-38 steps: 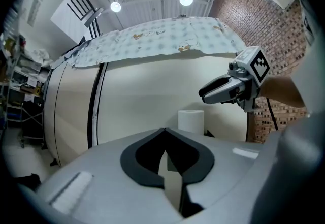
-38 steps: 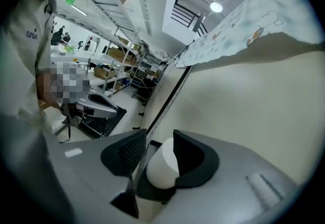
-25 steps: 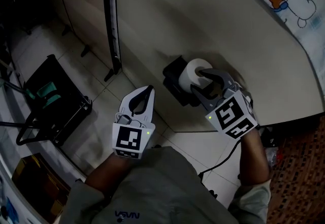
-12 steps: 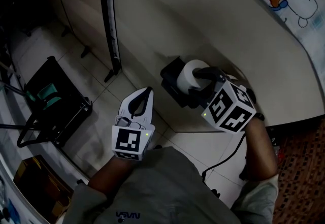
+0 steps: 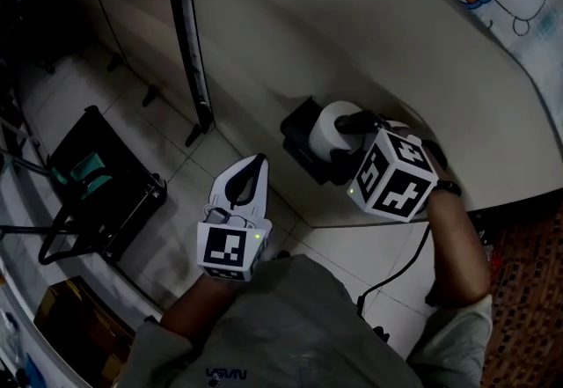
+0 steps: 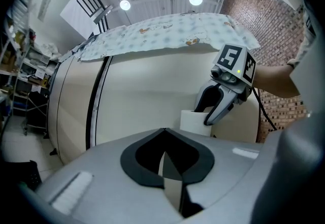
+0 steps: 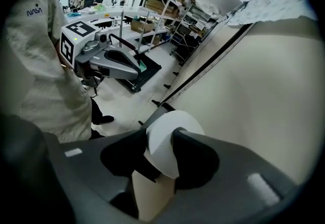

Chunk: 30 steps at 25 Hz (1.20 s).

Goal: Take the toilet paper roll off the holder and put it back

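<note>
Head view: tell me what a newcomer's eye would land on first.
The white toilet paper roll on its black holder, against the beige wall, stands out at centre. The right gripper grips it, its jaws having just been closing around it. The left gripper hangs shut, lower left.

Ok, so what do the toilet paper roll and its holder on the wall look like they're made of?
Toilet paper roll: soft white paper, matte; its face is dull and pale, with no gloss. Holder: black and rigid-looking, probably plastic or coated metal; the picture is too dark to tell which, and no shine shows.
</note>
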Available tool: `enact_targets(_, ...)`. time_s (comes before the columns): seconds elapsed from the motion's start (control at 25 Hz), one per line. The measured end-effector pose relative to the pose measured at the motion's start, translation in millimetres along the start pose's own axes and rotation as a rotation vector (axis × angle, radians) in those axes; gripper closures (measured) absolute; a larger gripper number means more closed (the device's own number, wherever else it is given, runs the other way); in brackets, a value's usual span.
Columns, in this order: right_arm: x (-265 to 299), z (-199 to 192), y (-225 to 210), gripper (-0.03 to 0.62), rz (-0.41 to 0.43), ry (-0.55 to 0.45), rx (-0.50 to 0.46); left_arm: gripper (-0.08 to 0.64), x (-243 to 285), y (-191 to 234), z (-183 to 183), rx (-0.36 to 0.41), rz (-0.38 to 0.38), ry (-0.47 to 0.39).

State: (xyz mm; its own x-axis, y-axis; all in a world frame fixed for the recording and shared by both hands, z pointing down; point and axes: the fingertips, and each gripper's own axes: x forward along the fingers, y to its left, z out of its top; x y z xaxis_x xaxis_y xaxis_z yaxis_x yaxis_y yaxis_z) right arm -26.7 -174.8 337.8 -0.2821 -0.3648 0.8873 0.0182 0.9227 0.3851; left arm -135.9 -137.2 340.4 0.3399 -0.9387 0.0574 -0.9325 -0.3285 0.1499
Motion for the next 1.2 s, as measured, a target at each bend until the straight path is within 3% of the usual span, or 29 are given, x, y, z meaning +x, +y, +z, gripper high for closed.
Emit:
enact_targets(0.36,-4,2,2,0.442,-0.027,0.003,-0.012,0.555,-7,-4,-3,-0.009,-0.019,0.006)
enact_targets(0.6,-19,10,-5,0.445,-0.091,-0.063,0.029,0.555,-9,-9,-5,-0.002,-0.03,0.013)
enact_targets(0.88,-66,24,-10,0.446,-0.221,-0.301,0.21,0.557,-8,-16,-6,0.009,-0.034,0.026)
enact_targets(1.2,-118,0,1,0.446,-0.373,-0.554,0.486,0.557,-5,-42,-19,0.036,-0.107,0.068)
